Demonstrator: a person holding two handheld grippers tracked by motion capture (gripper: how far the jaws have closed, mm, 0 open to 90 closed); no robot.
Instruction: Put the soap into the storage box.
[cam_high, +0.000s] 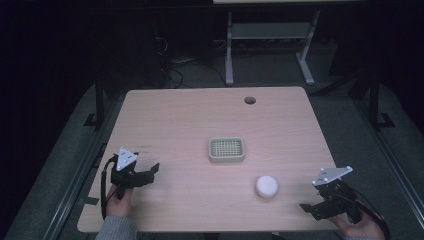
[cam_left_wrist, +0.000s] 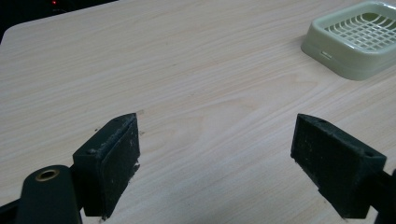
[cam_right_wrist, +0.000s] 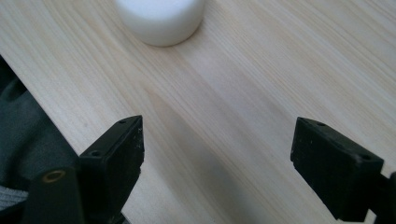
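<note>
I saw no readable txt, labels, brands or nos. anywhere; faint marks on the bench (cam_high: 165, 115) were too small to make out.

light: dim, room black | table (cam_high: 190, 125) evenly lit | shadows: soft | close views slightly blurred

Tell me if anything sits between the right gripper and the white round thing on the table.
Nothing visible does. The right gripper is open and points at the white round object, with bare wooden table between them. The green slotted tray lies farther off, outside that path.
</note>
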